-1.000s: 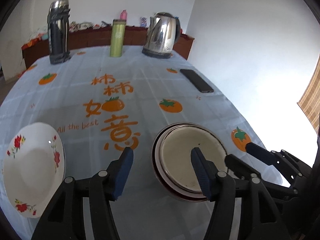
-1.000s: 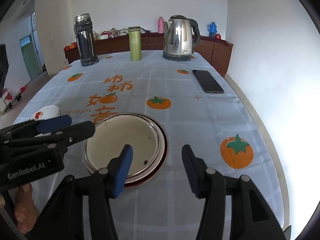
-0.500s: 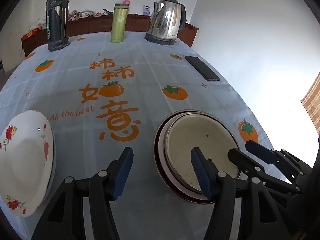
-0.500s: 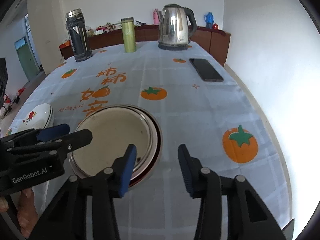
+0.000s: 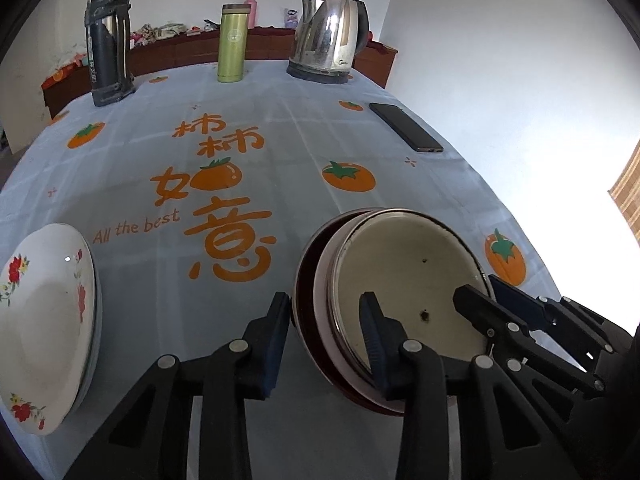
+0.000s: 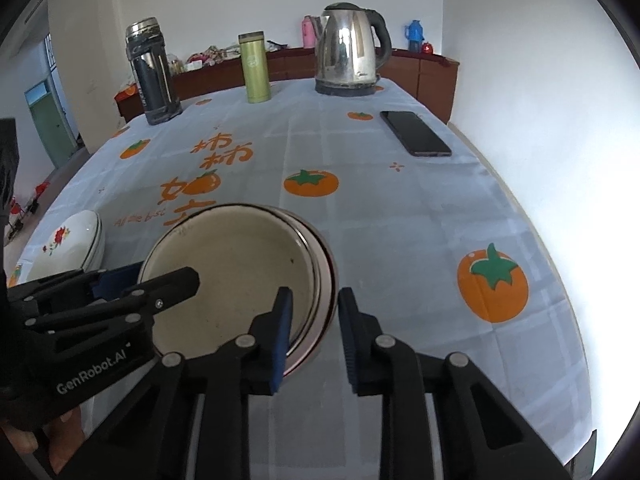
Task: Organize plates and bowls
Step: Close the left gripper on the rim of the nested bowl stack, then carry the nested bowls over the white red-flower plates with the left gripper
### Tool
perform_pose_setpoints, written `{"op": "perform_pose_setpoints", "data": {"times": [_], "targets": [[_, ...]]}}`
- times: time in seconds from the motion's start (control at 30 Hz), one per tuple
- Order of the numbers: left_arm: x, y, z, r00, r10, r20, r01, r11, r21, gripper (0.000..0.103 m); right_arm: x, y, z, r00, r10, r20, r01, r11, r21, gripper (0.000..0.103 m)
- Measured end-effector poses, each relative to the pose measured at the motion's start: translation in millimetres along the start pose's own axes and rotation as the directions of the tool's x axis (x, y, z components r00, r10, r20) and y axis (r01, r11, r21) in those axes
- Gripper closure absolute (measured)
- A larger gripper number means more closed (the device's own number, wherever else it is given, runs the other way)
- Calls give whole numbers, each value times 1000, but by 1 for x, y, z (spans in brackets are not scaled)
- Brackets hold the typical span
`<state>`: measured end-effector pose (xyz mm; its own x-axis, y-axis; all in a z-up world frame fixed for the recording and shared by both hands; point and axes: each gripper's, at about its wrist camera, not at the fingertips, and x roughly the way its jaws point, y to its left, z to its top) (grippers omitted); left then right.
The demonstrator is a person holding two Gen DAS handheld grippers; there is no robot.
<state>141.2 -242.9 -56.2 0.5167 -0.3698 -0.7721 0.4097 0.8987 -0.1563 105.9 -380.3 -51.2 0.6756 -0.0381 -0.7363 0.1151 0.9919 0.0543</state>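
A stack of nested bowls, a cream enamel bowl (image 5: 404, 280) inside a dark red one (image 5: 308, 280), stands on the table near its front edge. It also shows in the right wrist view (image 6: 240, 272). My left gripper (image 5: 324, 320) straddles the stack's left rim, jaws closing on it. My right gripper (image 6: 314, 312) straddles the right rim, jaws closing on it. A white floral plate (image 5: 40, 320) lies at the left; it also shows in the right wrist view (image 6: 68, 248).
A tablecloth with orange persimmon prints (image 5: 280, 140) covers the table. At the far end stand a dark thermos (image 5: 108, 44), a green flask (image 5: 234, 44) and a steel kettle (image 5: 332, 36). A black phone (image 5: 404, 126) lies at the right. A white wall is close on the right.
Both grippers have moved in onto the bowl stack's opposite rims and their jaws have narrowed around them. The stack looks closer and slightly tilted.
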Motion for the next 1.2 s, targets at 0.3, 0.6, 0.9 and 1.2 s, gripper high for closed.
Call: {"op": "perform_pose_setpoints", "data": {"times": [0.3,0.6,0.9,1.2], "targets": [[-3,2,-1,999,38,3,-38,999,-5,67,-1,1,-1,1000,9,11,-9,1000,20,83],[-14,9,-8,999,51,-10,-51,998,-20,67,-14,13,4,999,24,24,-24,1000,4,83],[-21,14,-10,999,42,-30,-43,999,-14,69,-13,16,0,999,42,3,-42,998,36,83],[-47,32,-15,996,79,-40,-80,997,-17,69,-26,37,3,997,79,-3,-79,997,19,83]]}}
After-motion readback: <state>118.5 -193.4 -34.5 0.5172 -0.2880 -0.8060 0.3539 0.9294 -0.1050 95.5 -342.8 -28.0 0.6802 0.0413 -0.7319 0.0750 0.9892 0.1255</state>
